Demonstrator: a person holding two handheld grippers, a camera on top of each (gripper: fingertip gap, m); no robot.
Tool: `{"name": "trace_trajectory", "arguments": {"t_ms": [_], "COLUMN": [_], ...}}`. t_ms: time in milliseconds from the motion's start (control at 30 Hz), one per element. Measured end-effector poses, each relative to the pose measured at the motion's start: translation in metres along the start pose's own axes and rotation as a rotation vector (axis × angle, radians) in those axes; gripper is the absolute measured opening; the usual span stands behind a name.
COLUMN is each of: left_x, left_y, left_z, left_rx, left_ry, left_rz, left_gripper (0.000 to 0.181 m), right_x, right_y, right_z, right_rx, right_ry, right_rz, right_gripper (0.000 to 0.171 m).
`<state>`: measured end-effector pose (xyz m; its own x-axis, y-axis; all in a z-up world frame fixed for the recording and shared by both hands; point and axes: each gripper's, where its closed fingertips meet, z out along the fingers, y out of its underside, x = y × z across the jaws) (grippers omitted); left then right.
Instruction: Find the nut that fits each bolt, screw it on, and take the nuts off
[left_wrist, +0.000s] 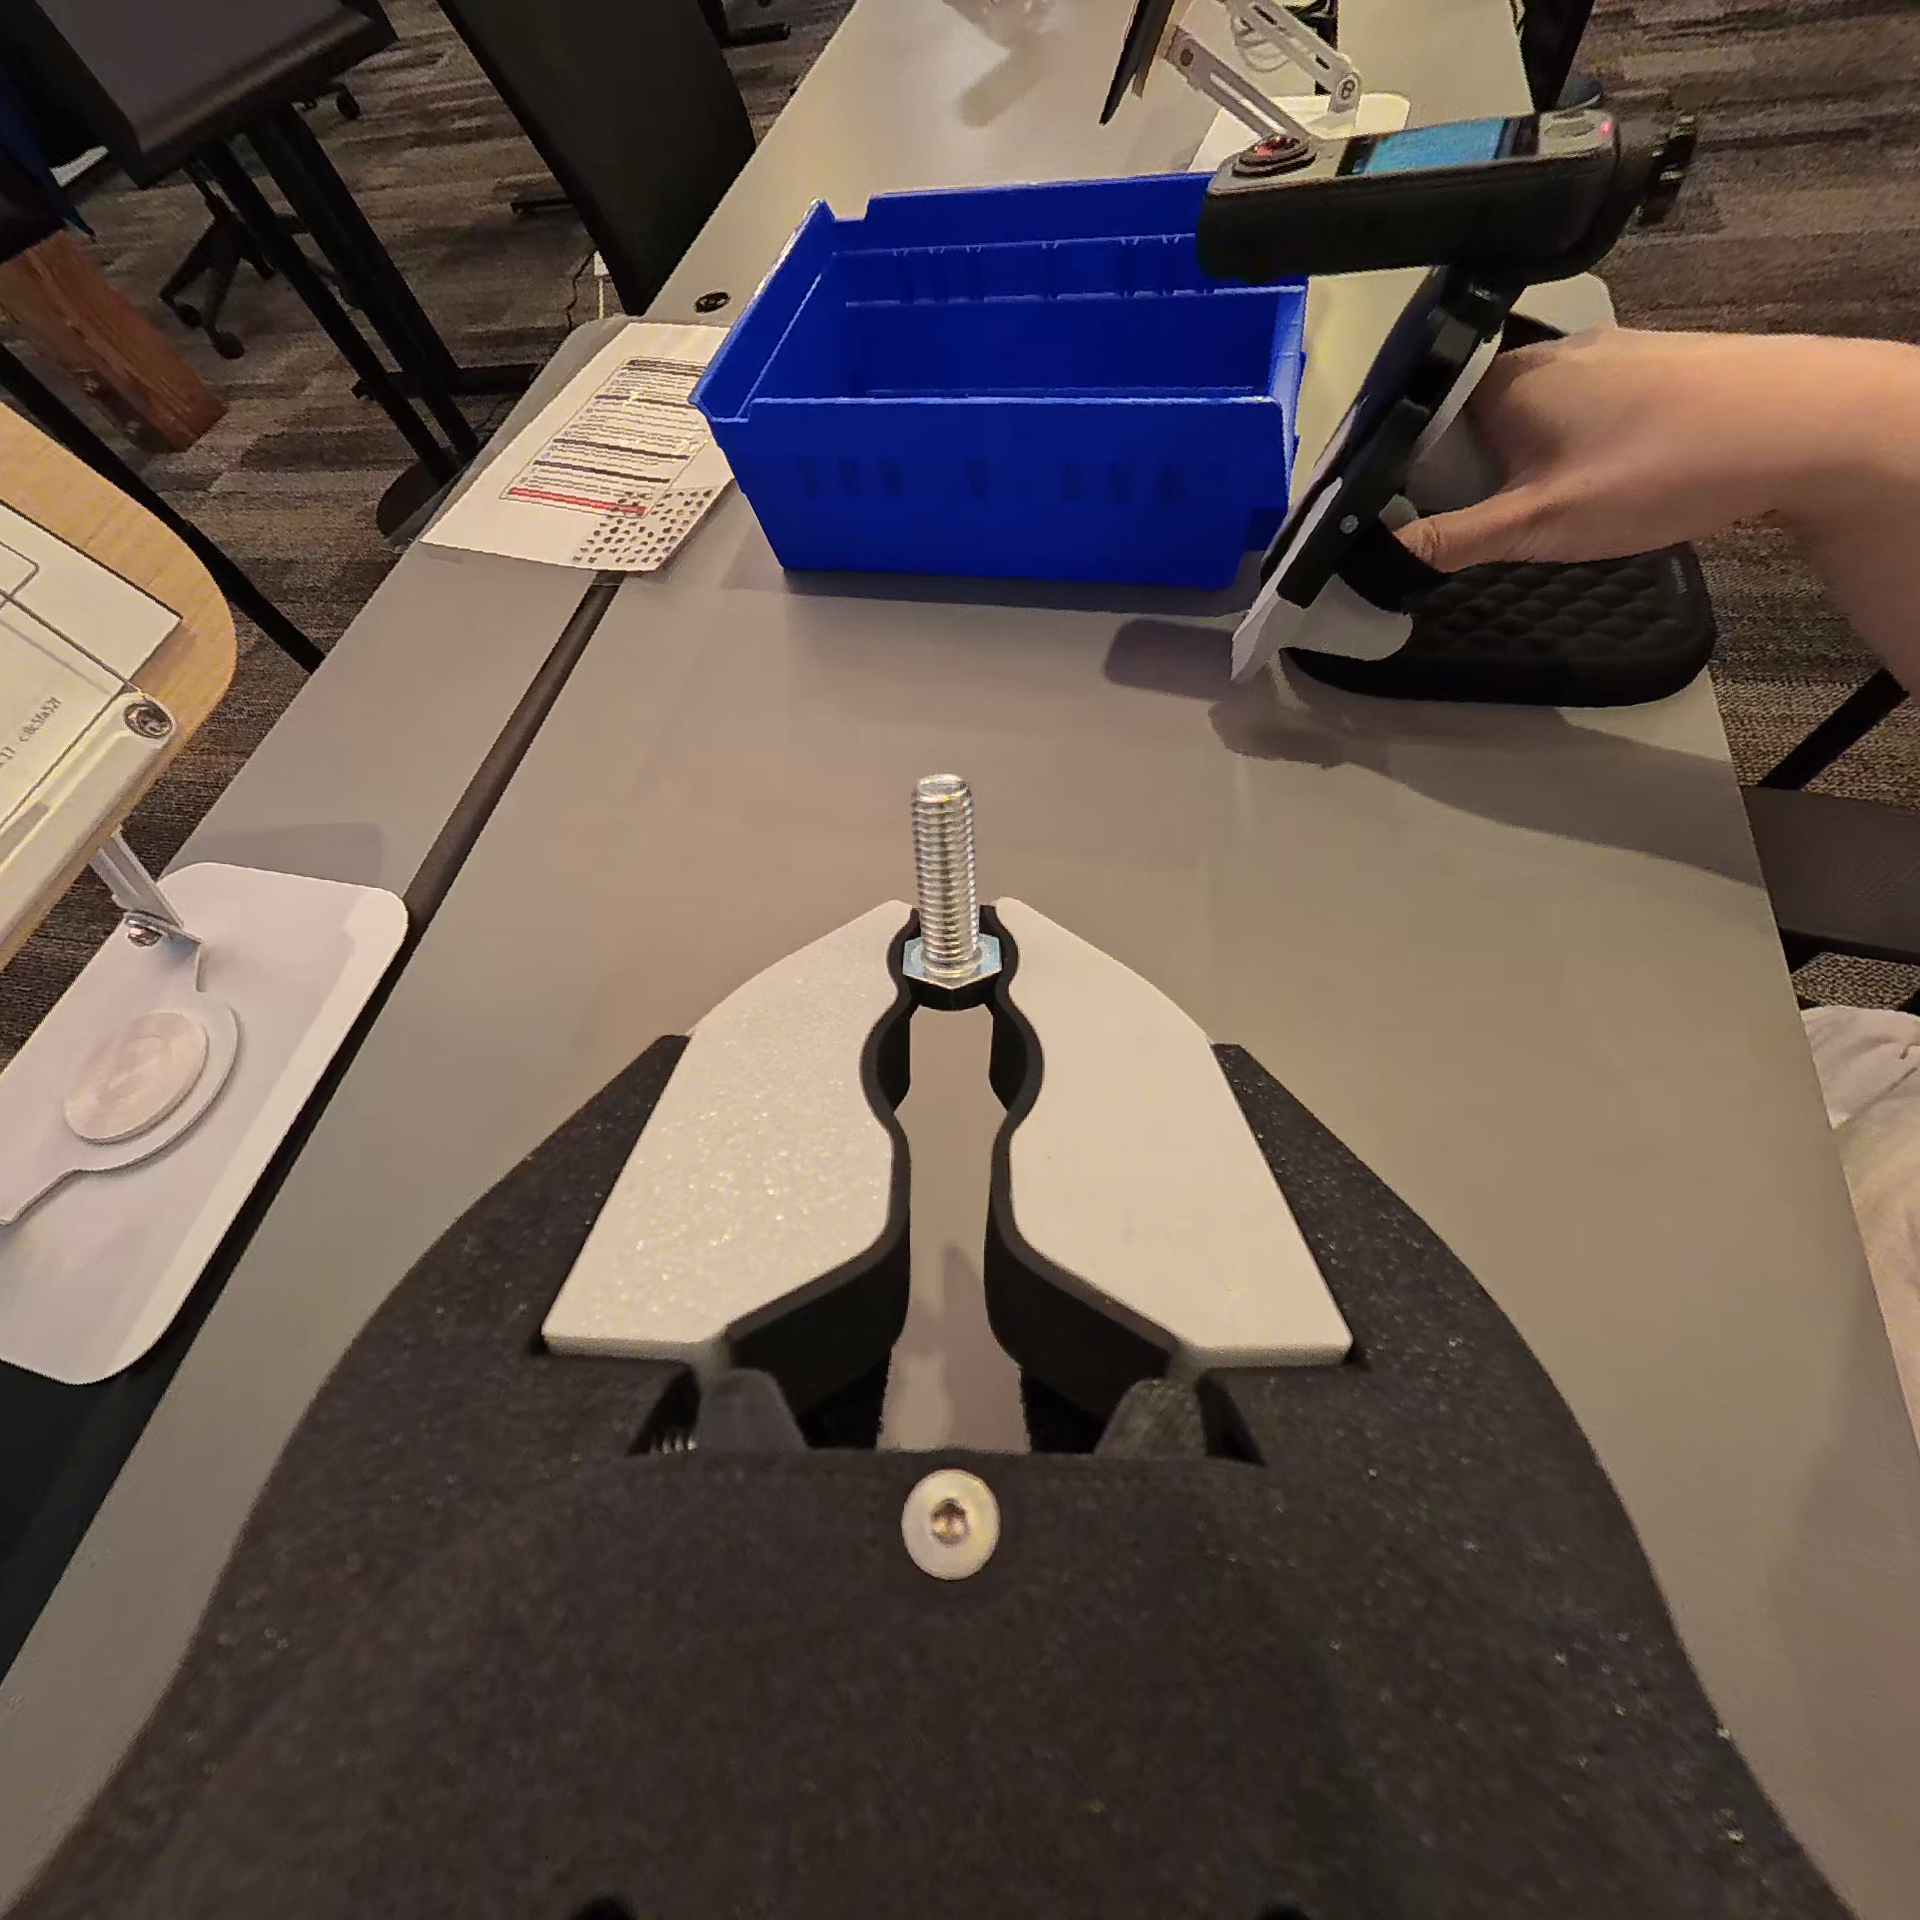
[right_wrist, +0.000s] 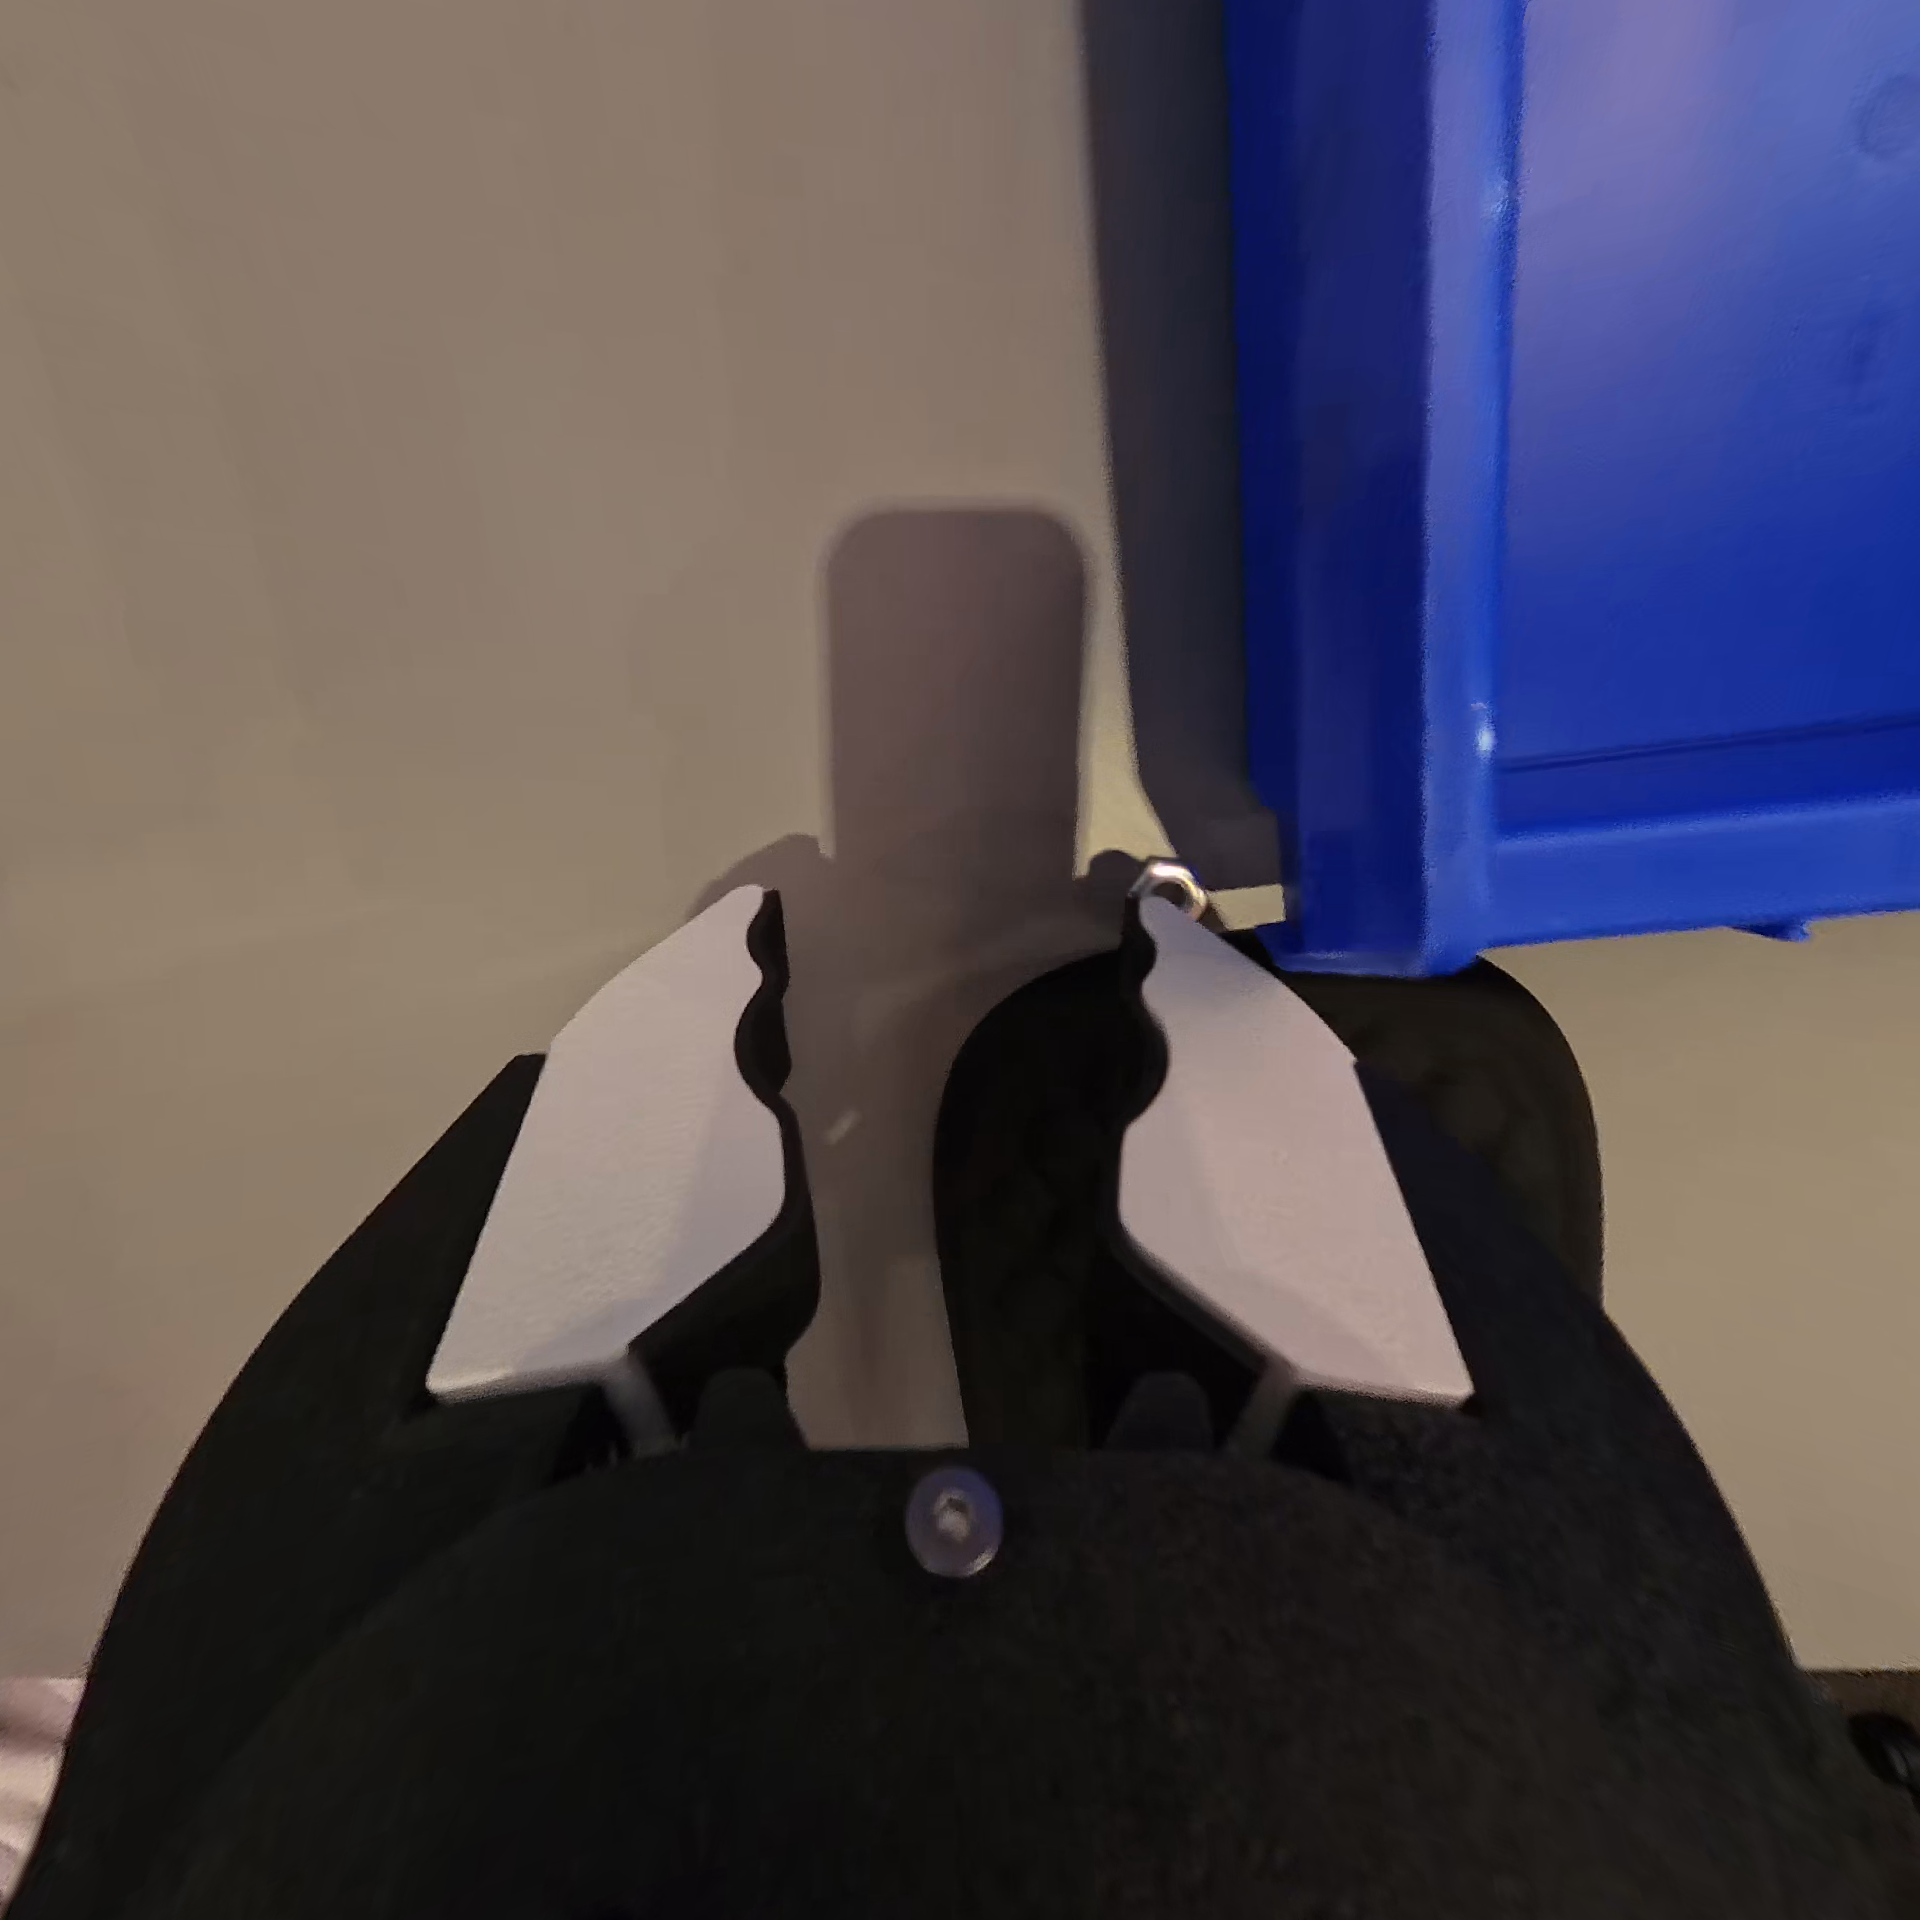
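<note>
bolt (left_wrist: 943, 883): silver, threaded, upright | left gripper (left_wrist: 948, 961): clamped on it

A grey table (left_wrist: 1351, 935) stands on patterned dark carpet (left_wrist: 436, 62), with what look like black chairs (left_wrist: 623, 125) behind.

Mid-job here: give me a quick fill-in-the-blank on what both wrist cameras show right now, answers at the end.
1. The left gripper is shut on an upright ____ with its threaded end pointing up.
2. The bin on the table is coloured ____.
3. The right gripper has its jaws ____, with nothing between them.
4. A small silver nut lies by the tip of the right gripper's right finger, near the bin's ____.

Missing words: bolt; blue; open; corner
</note>
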<state>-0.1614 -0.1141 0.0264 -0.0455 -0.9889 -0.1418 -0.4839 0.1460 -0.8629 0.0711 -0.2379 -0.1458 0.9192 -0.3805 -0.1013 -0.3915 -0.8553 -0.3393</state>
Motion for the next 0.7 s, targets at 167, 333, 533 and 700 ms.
{"name": "trace_trajectory", "arguments": {"t_ms": [167,333,533,700], "left_x": [0.0,0.0,0.003,0.005], "left_y": [0.0,0.001,0.003,0.004], "left_z": [0.0,0.002,0.004,0.005], "left_rx": [-0.002,-0.008,-0.02,-0.027], "left_ry": [-0.001,0.0,0.003,0.006], "left_rz": [0.001,0.0,0.007,0.009], "left_gripper": [0.009,0.009,0.009,0.009], "right_x": [0.0,-0.002,-0.004,-0.002], "right_y": [0.002,0.006,0.001,0.005], "right_z": [0.007,0.009,0.002,0.005], "right_rx": [-0.03,-0.05,-0.028,-0.05], "right_ry": [-0.015,-0.022,0.034,0.048], "right_rz": [0.005,-0.005,-0.07,-0.078], "right_gripper": [0.061,0.061,0.06,0.071]}}
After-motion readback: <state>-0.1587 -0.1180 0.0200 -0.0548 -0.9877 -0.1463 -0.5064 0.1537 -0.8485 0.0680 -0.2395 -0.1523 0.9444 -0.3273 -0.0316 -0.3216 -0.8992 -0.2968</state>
